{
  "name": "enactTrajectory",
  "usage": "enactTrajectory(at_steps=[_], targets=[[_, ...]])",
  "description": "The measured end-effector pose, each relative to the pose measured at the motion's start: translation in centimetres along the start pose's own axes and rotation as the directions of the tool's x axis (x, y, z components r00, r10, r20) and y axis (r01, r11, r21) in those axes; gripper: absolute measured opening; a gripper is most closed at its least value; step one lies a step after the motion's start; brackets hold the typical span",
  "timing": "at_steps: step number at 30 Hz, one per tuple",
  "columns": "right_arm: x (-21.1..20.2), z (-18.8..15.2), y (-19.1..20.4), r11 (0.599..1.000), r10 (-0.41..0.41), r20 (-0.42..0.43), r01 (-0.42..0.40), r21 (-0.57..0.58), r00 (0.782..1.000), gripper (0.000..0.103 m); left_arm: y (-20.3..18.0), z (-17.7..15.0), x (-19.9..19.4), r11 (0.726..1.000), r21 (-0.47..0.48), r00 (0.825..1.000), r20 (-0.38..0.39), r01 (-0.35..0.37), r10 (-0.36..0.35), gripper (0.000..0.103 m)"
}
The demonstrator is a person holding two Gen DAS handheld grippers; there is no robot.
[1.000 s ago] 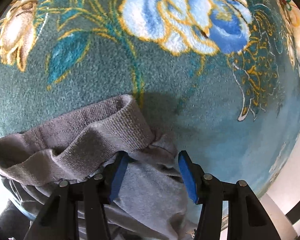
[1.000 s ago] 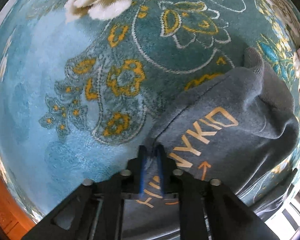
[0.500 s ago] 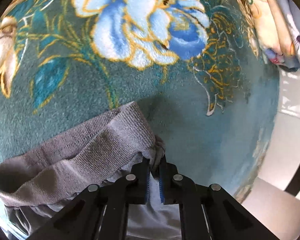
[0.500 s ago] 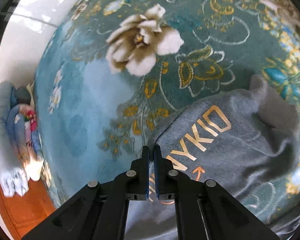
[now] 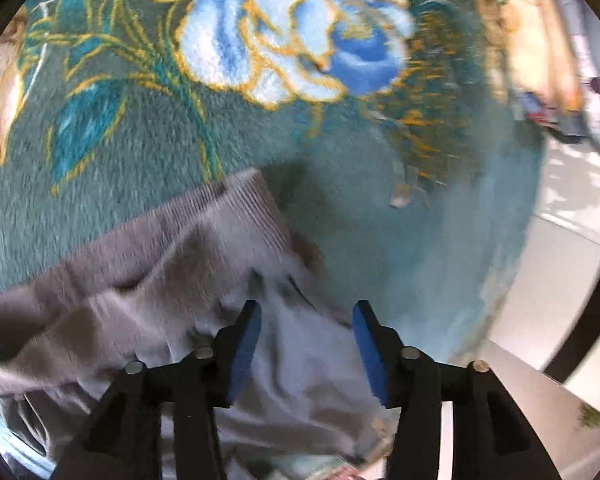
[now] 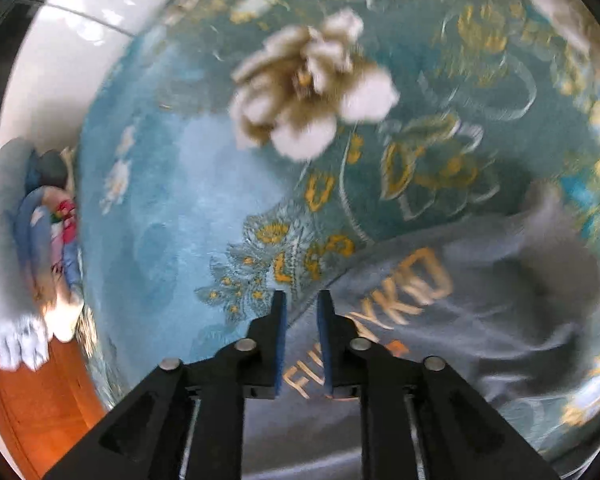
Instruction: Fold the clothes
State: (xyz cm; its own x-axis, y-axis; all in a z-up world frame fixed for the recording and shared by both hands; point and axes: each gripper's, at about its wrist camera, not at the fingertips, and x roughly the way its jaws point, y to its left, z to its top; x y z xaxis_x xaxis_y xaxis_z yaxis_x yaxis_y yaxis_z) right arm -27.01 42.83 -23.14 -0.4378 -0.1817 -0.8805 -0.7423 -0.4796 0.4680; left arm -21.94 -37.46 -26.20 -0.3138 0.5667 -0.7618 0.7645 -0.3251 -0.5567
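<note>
The left claw [image 5: 306, 316] has just been opening and stands wide above the grey sweatshirt's [image 5: 172, 280] ribbed hem, gripping nothing. The right claw [image 6: 302, 308] has just parted narrowly over its lettered edge. The sweatshirt lies on the floral teal carpet [image 5: 148, 184].

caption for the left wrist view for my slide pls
Left claw, jaws just opened and gripping nothing, poised over the grey sweatshirt with its ribbed hem, on the teal floral carpet.
</note>
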Motion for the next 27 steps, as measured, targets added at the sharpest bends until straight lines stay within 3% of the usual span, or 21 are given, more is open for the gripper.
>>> enactTrajectory(at_steps=[2,3,5,8,12,16,19,22,25,27], targets=[[-2.7,-1.4,-2.1,1.0,-0.003,0.023,0.003,0.005,1.0,0.026,0.5,-1.3,-1.9,0.998,0.059,1.0,0.024,-0.008,0.006,0.061],[-4.0,-2.2,-3.2,1.0,-0.007,0.033,0.007,0.009,0.999,0.031,0.9,-2.2,-2.9,0.995,0.092,0.998,0.045,-0.045,0.041,0.062],[-6.0,-4.8,-6.5,0.998,-0.045,0.018,0.044,0.036,0.999,0.033,2.4,-3.3,-5.5,0.978,0.151,0.987,0.095,-0.146,0.132,0.062],[-8.9,-9.8,-12.8,0.986,-0.116,-0.029,0.119,0.117,0.993,0.033,6.9,-5.7,-8.2,0.928,0.195,0.944,0.157,-0.316,0.289,0.064],[-12.4,-16.9,-20.7,0.942,-0.214,-0.072,0.225,0.247,0.974,0.033,12.3,-8.2,-8.8,0.879,0.17,0.895,0.126,-0.445,0.429,0.065],[-13.8,-21.9,-25.5,0.911,-0.247,-0.132,0.277,0.305,0.96,0.033,15.6,-8.4,-6.7,0.886,0.105,0.891,0.109,-0.452,0.441,0.065],[-14.0,-24.0,-28.0,0.903,-0.212,-0.141,0.249,0.351,0.967,0.034,17.2,-8.4,-6.2,0.91,0.021,0.904,0.122,-0.415,0.41,0.065],[-14.3,-24.7,-29.2,0.899,-0.199,-0.12,0.23,0.372,0.973,0.039,17.8,-8.3,-6.0,0.909,-0.002,0.899,0.148,-0.416,0.412,0.064],[-15.2,-25.3,-29.6,0.904,-0.19,-0.093,0.211,0.372,0.977,0.039,17.1,-8.4,-5.8,0.901,0.018,0.889,0.171,-0.433,0.424,0.056],[-15.8,-25.6,-29.9,0.909,-0.156,-0.078,0.174,0.378,0.985,0.039,16.2,-8.2,-5.3,0.899,0.042,0.888,0.178,-0.436,0.423,0.044]])
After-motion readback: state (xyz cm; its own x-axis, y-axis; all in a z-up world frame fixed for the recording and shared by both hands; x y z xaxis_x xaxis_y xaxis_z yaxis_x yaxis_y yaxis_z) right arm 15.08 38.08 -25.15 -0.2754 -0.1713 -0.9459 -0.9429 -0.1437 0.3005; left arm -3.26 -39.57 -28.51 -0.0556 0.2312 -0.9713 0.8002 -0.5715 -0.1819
